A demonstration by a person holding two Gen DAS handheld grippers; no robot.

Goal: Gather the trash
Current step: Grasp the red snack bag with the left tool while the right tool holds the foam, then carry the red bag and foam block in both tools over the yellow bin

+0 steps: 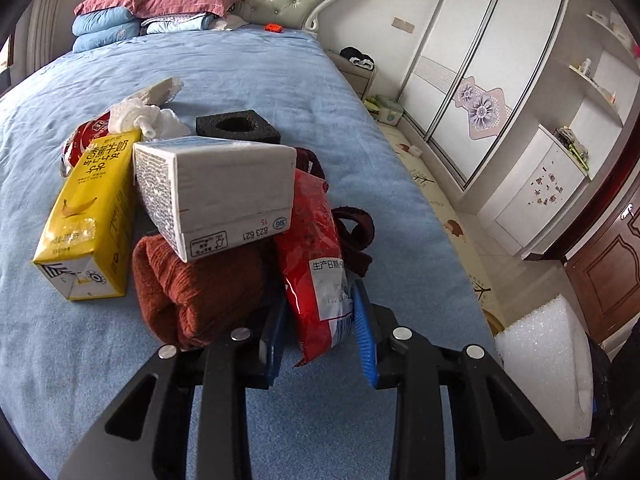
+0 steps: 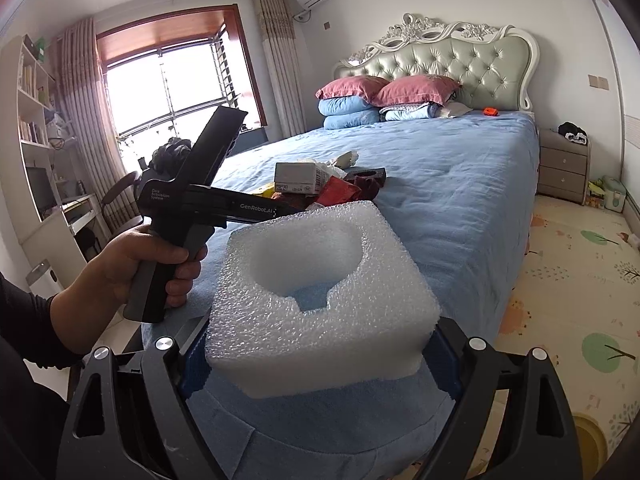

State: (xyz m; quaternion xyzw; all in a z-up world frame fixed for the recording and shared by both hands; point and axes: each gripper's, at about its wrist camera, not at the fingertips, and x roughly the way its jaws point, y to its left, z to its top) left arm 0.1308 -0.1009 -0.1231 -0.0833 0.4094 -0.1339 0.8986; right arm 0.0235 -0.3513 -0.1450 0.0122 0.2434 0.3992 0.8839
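Observation:
A heap of trash lies on the blue bed (image 1: pixel 260 64): a yellow banana milk carton (image 1: pixel 88 216), a white carton (image 1: pixel 216 192) atop a rust-brown knitted cloth (image 1: pixel 200 292), crumpled white tissue (image 1: pixel 140 114), a black foam square (image 1: pixel 238 126) and a red snack wrapper (image 1: pixel 316 256). My left gripper (image 1: pixel 320 344) has its blue pads either side of the red wrapper's lower end; I cannot tell whether they pinch it. My right gripper (image 2: pixel 316 356) is shut on a white foam block (image 2: pixel 320 296), held above the bed's foot corner. The block also shows at the left wrist view's right edge (image 1: pixel 544 364).
Pillows (image 2: pixel 384 92) and folded bedding lie by the padded headboard (image 2: pixel 460 60). A small orange object (image 1: pixel 274 28) sits near them. A nightstand (image 2: pixel 564 172) and sliding wardrobe (image 1: pixel 480 80) stand to the right, with a patterned floor mat (image 2: pixel 580 280) below. A window (image 2: pixel 168 88) is at left.

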